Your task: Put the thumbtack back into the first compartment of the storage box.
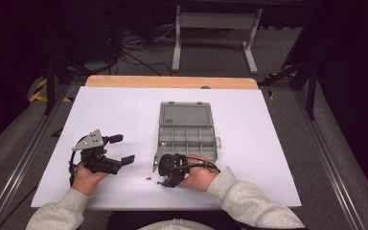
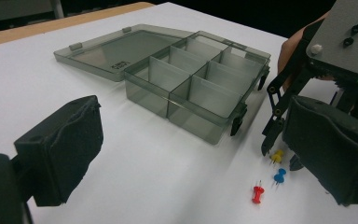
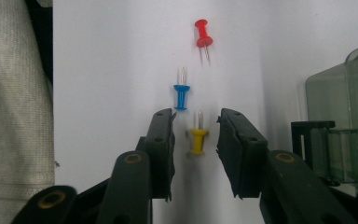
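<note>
**Yellow pin bracketed, not yet gripped**

Yellow pushpin [image 3: 197,140] lies on the white table [image 1: 124,110], just in front of the open compartment box [image 1: 188,139], near its front left corner. Right gripper [image 3: 196,128] is lowered over it: jaws narrowed to either side of the pin, a sliver of table visible between each pad and the plastic head, so no contact as far as can be seen. Pin's point faces away from the gripper.

Blue pushpin [image 3: 181,95] sits just beyond the yellow one, red pushpin [image 3: 202,36] farther out; both loose on the table, untouched.

Box compartments look empty in the left gripper view; lid [image 2: 112,51] lies flat behind them.

Left gripper [image 1: 106,152] rests well to the left, jaws wide, nothing between them.

Judgement: sorting is at its start. No pin is boxed; three left to lift and drop in.
</note>
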### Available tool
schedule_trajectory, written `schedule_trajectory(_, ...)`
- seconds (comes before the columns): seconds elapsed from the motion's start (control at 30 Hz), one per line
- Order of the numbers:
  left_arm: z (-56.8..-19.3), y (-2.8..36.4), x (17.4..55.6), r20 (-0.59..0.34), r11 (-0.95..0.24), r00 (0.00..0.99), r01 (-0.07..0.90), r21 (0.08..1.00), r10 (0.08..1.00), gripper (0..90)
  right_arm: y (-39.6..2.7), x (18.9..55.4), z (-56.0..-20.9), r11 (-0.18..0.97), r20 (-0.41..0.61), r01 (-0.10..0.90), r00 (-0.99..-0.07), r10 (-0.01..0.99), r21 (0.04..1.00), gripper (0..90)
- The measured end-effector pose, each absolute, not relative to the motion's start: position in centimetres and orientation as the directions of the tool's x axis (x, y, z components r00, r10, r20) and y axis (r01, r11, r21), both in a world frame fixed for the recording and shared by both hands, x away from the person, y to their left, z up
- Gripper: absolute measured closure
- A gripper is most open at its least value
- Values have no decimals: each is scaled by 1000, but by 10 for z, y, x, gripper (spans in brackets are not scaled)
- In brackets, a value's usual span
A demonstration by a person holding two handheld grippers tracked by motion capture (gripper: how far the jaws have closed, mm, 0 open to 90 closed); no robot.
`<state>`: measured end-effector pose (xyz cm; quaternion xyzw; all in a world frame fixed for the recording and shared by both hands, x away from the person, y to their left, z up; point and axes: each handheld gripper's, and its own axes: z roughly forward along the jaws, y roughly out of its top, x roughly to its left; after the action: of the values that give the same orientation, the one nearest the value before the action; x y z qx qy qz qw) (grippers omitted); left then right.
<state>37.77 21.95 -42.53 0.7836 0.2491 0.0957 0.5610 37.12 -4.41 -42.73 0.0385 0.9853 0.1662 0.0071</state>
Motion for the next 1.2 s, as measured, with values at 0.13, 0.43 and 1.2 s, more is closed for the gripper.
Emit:
schedule_trajectory(0.13, -425, 220, 378, -130, -246, 858, 282, 927, 497, 58, -43, 371, -428, 943, -13, 68, -997, 77, 326, 738)
schedule_trajectory(0.43, -426, 220, 378, -134, -244, 858, 286, 927, 496, 58, -43, 373, -428, 943, -2, 73, -997, 78, 324, 816)
schedule_trajectory(1.2, -426, 220, 378, -131, -241, 857, 282, 929, 499, 58, -47, 391, -391, 933, -2, 85, -996, 92, 350, 818)
